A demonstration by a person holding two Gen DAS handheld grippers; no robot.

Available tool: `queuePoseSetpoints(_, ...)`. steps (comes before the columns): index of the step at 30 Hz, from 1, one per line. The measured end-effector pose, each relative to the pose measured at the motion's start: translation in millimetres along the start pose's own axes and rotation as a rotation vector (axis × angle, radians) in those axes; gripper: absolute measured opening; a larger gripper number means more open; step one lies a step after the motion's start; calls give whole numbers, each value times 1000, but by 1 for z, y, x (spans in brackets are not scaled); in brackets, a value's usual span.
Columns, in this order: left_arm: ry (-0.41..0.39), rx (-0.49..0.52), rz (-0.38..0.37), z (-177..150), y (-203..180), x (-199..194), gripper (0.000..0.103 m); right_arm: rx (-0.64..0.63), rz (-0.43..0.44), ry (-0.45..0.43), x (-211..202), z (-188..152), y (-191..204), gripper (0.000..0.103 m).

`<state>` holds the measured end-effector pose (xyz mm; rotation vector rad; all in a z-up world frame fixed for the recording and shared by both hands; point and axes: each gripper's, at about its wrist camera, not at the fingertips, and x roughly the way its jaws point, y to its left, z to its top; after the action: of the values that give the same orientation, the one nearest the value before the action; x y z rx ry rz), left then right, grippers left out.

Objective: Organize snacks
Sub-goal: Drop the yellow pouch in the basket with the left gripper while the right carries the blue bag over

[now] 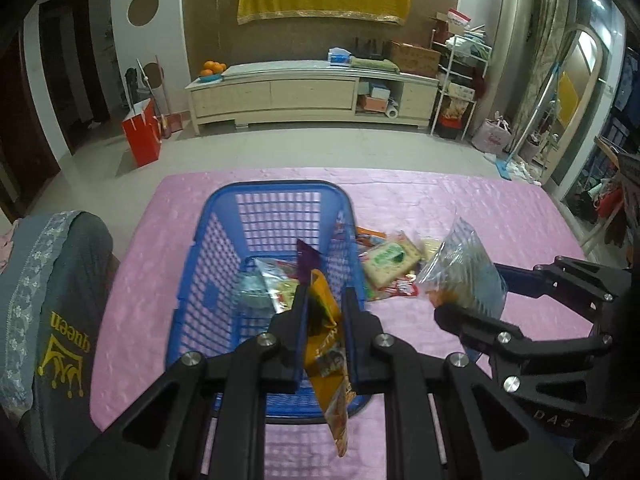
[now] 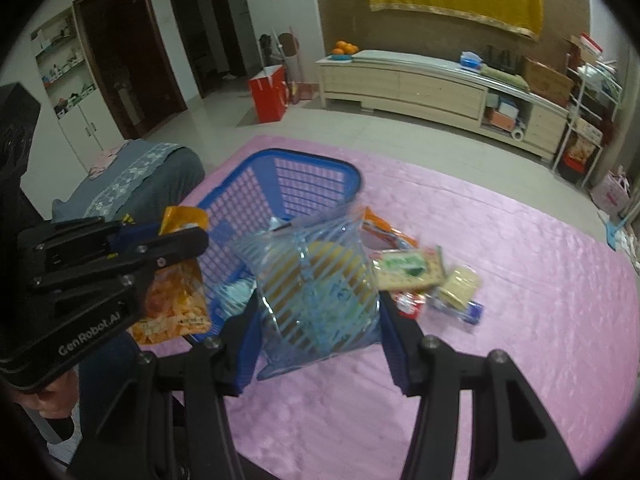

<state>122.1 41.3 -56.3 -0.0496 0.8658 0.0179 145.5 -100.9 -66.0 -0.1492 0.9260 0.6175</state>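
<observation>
A: You have a pink tablecloth [image 1: 460, 208] under you and the blue plastic basket [image 1: 208, 240] in front, a few packets already inside. Your left gripper [image 1: 325, 312] is clamped shut on the orange snack pouch [image 1: 326, 344], pinched edge-on above the basket.

B: And the right?

A: Your right gripper [image 2: 316, 320] pinches the blue-striped clear bag [image 2: 316, 276] across its width, just beside the basket. Both look light, soft and slick, so they may swing or slip; hold near a sealed edge and don't crush the contents. The cracker packet [image 1: 390, 262] still lies on the cloth with the other snacks.
</observation>
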Motion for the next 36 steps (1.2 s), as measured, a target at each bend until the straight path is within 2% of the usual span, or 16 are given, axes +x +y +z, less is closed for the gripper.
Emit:
queuePoseSetpoints(8, 28, 38, 22, 1, 30, 21, 14, -39, 12, 45, 39, 13, 30, 58)
queuePoseSetpoints(18, 70, 34, 50, -5, 64, 61, 17, -52, 22, 93, 73, 17, 42, 58)
queuePoseSetpoints(19, 71, 28, 50, -4, 68, 64, 18, -50, 19, 97, 76, 18, 41, 58)
queuePoseSetpoints(21, 72, -7, 66, -3, 77, 68, 31, -45, 19, 107, 81, 19, 41, 58)
queuePoseSetpoints(22, 68, -22, 73, -3, 81, 70, 43, -44, 16, 111, 83, 19, 41, 58)
queuePoseSetpoints(23, 60, -38, 79, -2, 86, 70, 46, -43, 14, 114, 84, 19, 41, 58)
queuePoseSetpoints(25, 56, -45, 82, -2, 91, 70, 48, -41, 13, 118, 86, 20, 41, 58)
queuePoseSetpoints(28, 51, -54, 79, -3, 95, 66, 56, -38, 10, 121, 85, 20, 42, 58)
queuePoseSetpoints(33, 31, -89, 71, -7, 105, 53, 57, -39, 8, 117, 81, 24, 48, 58)
queuePoseSetpoints(36, 23, -94, 72, -10, 109, 46, 60, -49, 11, 110, 79, 27, 55, 58)
